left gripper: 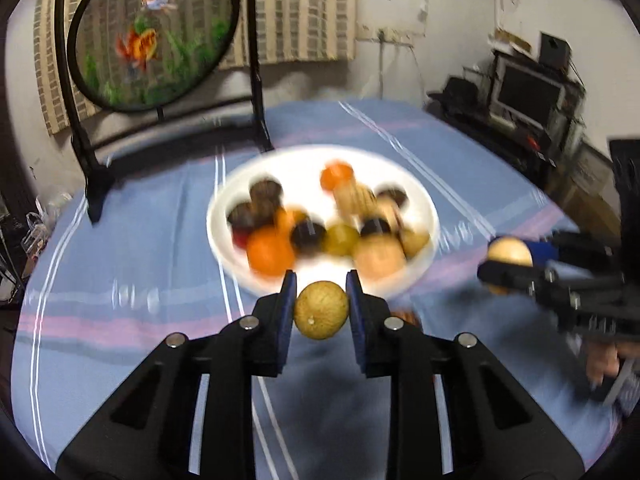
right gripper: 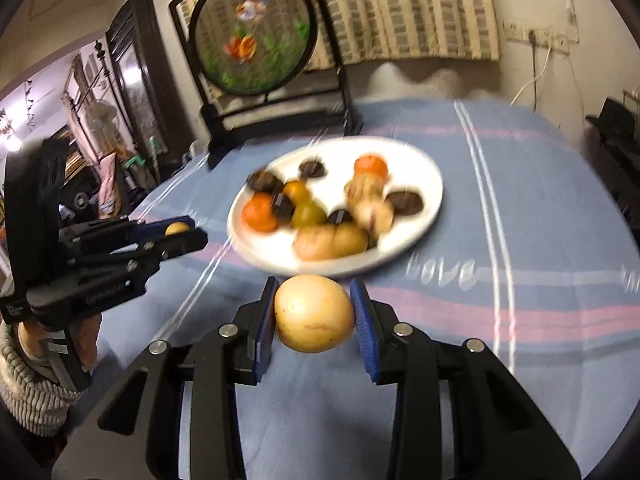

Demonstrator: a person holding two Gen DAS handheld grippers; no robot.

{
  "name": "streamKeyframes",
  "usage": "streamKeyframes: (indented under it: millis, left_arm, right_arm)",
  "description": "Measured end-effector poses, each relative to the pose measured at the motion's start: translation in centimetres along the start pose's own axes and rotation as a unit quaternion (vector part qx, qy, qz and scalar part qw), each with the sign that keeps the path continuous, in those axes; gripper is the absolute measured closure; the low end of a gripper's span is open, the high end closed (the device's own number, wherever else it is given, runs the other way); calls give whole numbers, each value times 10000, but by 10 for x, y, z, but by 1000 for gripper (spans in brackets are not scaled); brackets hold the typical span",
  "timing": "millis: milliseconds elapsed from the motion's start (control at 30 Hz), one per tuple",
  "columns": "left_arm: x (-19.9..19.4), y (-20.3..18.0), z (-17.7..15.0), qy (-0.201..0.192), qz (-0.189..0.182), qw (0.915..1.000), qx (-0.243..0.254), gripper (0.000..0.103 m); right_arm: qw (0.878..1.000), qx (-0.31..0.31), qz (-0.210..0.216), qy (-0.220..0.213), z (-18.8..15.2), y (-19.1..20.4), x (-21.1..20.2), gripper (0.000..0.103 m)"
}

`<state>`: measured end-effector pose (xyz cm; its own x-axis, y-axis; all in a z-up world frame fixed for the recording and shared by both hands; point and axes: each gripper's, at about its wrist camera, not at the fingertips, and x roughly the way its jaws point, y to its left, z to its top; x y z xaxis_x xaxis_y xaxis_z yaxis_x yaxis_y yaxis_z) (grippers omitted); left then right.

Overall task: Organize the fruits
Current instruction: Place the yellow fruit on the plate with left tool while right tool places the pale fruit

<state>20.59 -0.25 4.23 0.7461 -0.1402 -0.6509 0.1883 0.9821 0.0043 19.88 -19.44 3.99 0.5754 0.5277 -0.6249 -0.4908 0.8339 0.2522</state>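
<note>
Fruit fills a white plate [left gripper: 224, 216] on the surface, which is covered by a blue cloth [left gripper: 132, 264] with pink and white stripes. The heap is motion-blurred: oranges [left gripper: 269, 254], dark brown round pieces [left gripper: 264, 196], an olive-green one [left gripper: 340, 240] and pale tan ones [left gripper: 378, 258], crowded toward the near side of the plate.

The left claw [left gripper: 321, 310] pinches a small round fruit [left gripper: 321, 310], dull yellow-brown with a speckled, rough skin and a pale spot low on its face; it hangs above the cloth just in front of the plate's near rim.

The right claw [right gripper: 314, 314] grips a larger fruit [right gripper: 314, 314], smooth, pale yellow with a faint blush, slightly egg-shaped; blue pads [right gripper: 362, 312] press both its sides. It also sits off the plate, near the front edge.

A round goldfish screen [left gripper: 152, 32] in a black frame stands behind the plate.
</note>
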Motion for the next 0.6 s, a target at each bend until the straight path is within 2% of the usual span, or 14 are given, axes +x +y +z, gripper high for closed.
streamKeyframes:
  millis: [133,300,333,367,400,433,467,500,600]
  left_arm:
    - [43,11,36,2,94,9995,-310,78]
    - [87,17,52,128,-9,9981,-599,77]
    - [93,18,53,136,-2,9979,-634,70]
    - [97,19,55,137,2,9977,-663,47]
    - [98,21,55,72,-2,9973,-727,38]
    - [97,23,56,-37,2,9970,-779,33]
    - [96,24,57,-84,9,9967,-804,33]
    - [95,25,57,-91,-22,9966,-818,33]
    - [89,32,56,-85,-78,9954,-952,32]
  right_arm:
    - [9995,24,-261,-171,39,-10,33,66]
    - [9989,74,-446,-130,56,-24,80,66]
    - [9989,68,-454,-135,56,-25,83,66]
    - [9988,45,-473,-118,57,-26,88,65]
    - [9985,-12,-551,-62,58,-26,91,62]
    - [9982,-63,-586,-88,58,-26,91,59]
    - [9982,-90,-564,-174,58,-26,88,42]
    - [9977,-82,-595,-324,58,-26,84,37]
    - [9973,-60,-591,-440,59,-28,76,37]
